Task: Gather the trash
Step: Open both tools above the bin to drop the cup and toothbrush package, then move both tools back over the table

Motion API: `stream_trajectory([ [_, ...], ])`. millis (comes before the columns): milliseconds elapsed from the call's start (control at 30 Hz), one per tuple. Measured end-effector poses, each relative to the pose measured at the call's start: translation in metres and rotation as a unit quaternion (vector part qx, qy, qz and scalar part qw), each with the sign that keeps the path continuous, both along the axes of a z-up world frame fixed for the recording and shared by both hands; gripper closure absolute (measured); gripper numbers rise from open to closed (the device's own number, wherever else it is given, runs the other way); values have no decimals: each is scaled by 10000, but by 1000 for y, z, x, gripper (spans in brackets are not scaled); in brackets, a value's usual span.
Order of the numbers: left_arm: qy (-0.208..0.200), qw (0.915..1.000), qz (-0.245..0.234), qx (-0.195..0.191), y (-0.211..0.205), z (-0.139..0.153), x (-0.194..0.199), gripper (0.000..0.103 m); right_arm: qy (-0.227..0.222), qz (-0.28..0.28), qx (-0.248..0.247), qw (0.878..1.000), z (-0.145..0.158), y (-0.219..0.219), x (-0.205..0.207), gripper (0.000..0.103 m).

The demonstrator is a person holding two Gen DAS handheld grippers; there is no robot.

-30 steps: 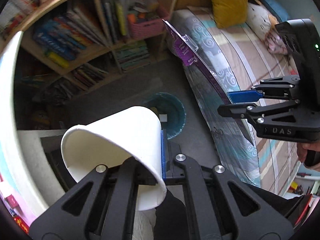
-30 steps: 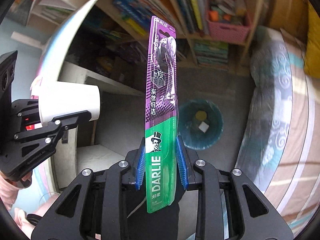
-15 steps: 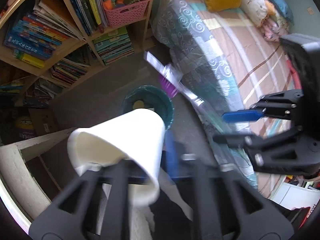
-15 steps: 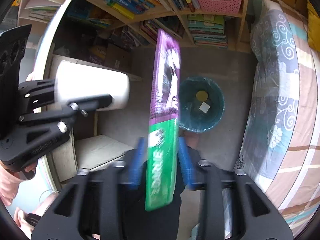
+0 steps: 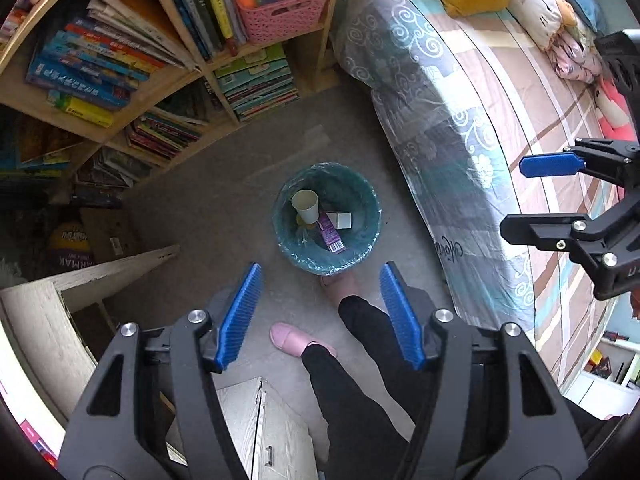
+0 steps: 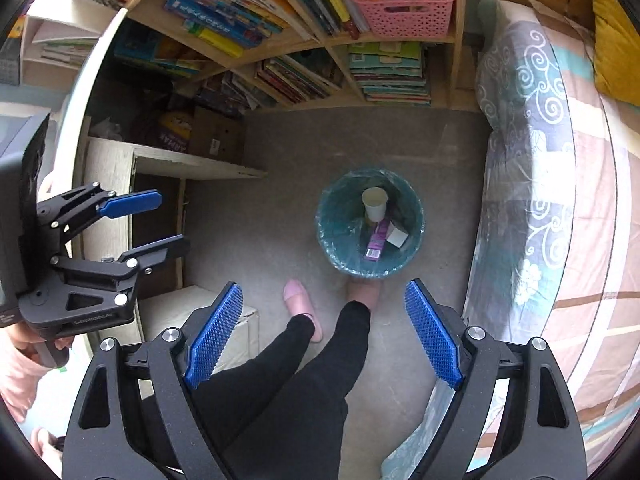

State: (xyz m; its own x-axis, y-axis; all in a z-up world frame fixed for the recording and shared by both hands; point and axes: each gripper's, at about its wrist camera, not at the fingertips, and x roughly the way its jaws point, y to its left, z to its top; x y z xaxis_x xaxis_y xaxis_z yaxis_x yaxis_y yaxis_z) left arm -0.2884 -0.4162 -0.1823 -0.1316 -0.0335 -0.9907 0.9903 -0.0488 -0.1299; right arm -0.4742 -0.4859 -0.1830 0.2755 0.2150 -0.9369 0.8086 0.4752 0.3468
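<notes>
A round teal bin [image 5: 362, 246] with a liner stands on the grey floor, also in the right wrist view [image 6: 414, 250]. Inside lie a white paper cup [image 5: 306, 205] [image 6: 375, 203], a purple toothbrush pack [image 5: 330, 233] [image 6: 378, 240] and a small white piece [image 5: 344, 220]. My left gripper [image 5: 320, 276] is open and empty, high above the bin. My right gripper [image 6: 324, 296] is open and empty too. Each shows in the other's view: the right gripper [image 5: 516, 196] and the left gripper [image 6: 170, 224].
A wooden bookshelf [image 5: 200, 68] full of books with a pink basket [image 6: 404, 12] stands behind the bin. A bed [image 5: 480, 100] with a patterned cover runs along the right. A pale cabinet [image 6: 168, 164] is at the left. The person's legs and pink slippers [image 5: 288, 338] stand just before the bin.
Both grippers have opened. The paper cup left the left gripper and the toothbrush pack left the right one; both now lie in the bin. The views now look more steeply down.
</notes>
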Motion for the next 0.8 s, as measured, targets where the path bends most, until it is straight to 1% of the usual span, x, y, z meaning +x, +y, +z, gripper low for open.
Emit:
stream_trajectory([
  [100, -60, 9999, 96, -95, 5, 9, 8, 39, -42, 94, -17, 9999, 3, 4, 9, 18],
  [300, -153, 9989, 329, -288, 17, 29, 25, 39, -124, 322, -79, 9994, 12, 11, 29, 15],
  [333, -161, 9986, 394, -321, 20, 33, 30, 39, -135, 367, -99, 9992, 14, 12, 33, 14],
  [400, -189, 9975, 552, -392, 28, 42, 39, 35, -174, 495, -152, 9985, 20, 14, 44, 14],
  [533, -273, 9942, 895, -538, 47, 59, 58, 32, -274, 826, -270, 9958, 31, 18, 74, 14],
  [600, -323, 9909, 1150, -616, 62, 69, 73, 25, -321, 1032, -341, 9936, 36, 22, 90, 13],
  [667, -337, 9869, 1418, -696, 77, 77, 87, 21, -347, 1317, -446, 9897, 43, 28, 111, 12],
  [767, -375, 9797, 1825, -735, 102, 84, 108, 20, -387, 1850, -659, 9798, 54, 40, 145, 12],
  [800, -435, 9757, 2015, -736, 115, 86, 118, 20, -424, 2028, -698, 9758, 59, 46, 159, 12],
])
